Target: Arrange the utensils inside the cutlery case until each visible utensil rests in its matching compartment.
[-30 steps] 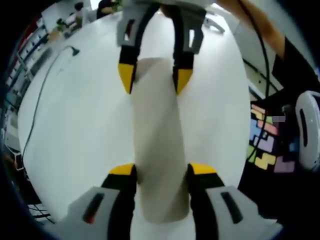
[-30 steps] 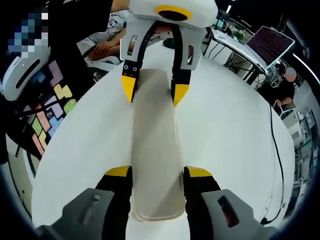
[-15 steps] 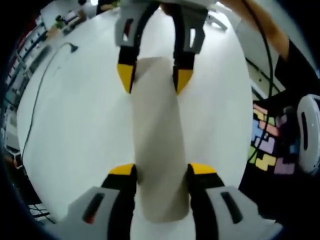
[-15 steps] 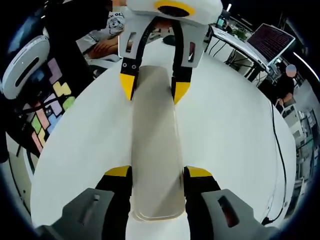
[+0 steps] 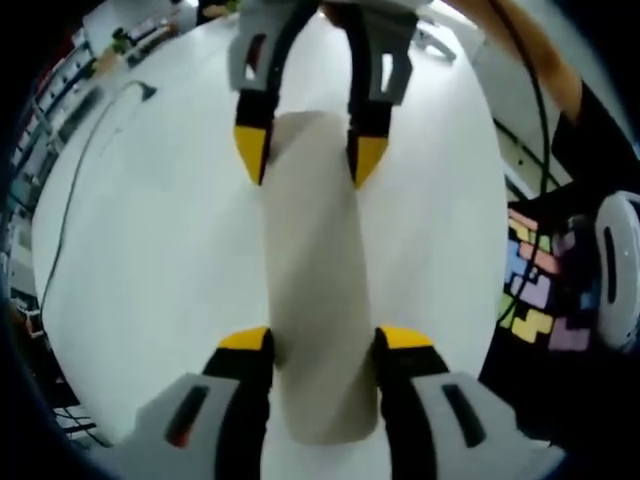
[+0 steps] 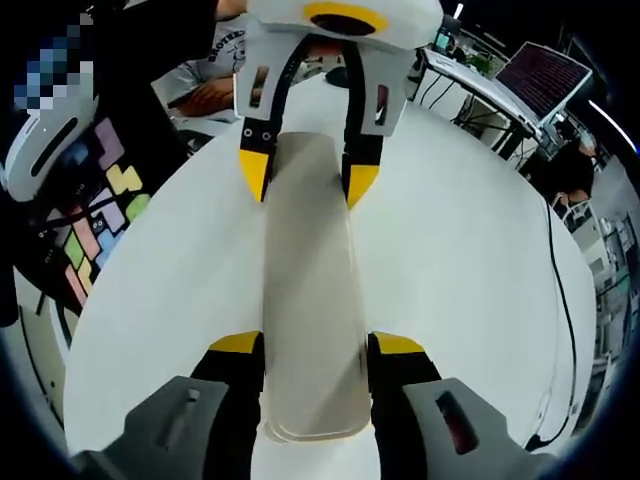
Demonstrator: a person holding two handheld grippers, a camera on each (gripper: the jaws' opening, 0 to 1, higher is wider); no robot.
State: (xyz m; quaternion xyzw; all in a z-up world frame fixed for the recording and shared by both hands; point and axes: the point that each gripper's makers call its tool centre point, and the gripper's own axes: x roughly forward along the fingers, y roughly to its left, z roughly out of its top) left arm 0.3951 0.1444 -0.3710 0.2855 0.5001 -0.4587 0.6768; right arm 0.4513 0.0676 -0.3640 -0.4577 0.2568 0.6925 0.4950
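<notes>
Crosswise, one cutlery case (image 6: pixel 308 330) (two grippers' fingers (image 6: pixel 239 352))

The cutlery case (image 5: pixel 315 290) lay lengthwise above the bench (image 5: pixel 150 250), its near end between the left tool (image 5: pixel 325 340) and its far end between the right tool (image 5: pixel 308 150). A cable (image 5: pixel 70 200) ran across the bench to the case's left in the left gripper view.
</notes>
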